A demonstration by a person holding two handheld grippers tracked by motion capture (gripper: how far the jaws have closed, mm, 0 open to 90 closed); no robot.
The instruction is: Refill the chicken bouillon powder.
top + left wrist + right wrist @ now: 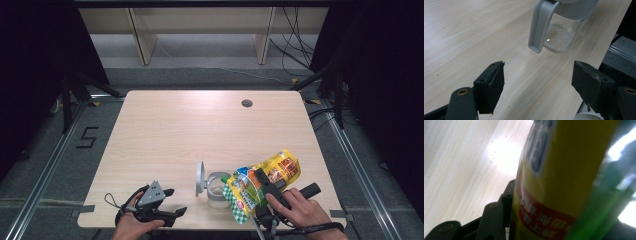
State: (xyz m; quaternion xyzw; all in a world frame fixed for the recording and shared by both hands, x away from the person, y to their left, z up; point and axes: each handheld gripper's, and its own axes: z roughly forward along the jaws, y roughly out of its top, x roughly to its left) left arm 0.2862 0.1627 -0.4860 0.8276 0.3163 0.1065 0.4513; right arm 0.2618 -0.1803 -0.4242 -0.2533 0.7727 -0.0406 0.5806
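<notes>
A small glass jar (216, 189) stands near the table's front edge, its grey lid (200, 178) flipped up on the left side. A yellow and green snack bag (260, 181) lies tilted just right of the jar, with its lower end over the jar's mouth. My right gripper (266, 186) is shut on the bag's middle. In the right gripper view the bag (564, 170) sits between the jaws, pressed against one black finger (507, 200). My left gripper (176, 201) rests open at the front left, empty. In the left gripper view it (540, 75) faces the jar (564, 35) and hanging lid (541, 27).
A round cable hole (246, 103) sits in the tabletop (190, 130) at the back right. Wooden frame legs (142, 37) stand behind the table, with cables (295, 45) on the floor to the right. The table's front edge runs just below both hands.
</notes>
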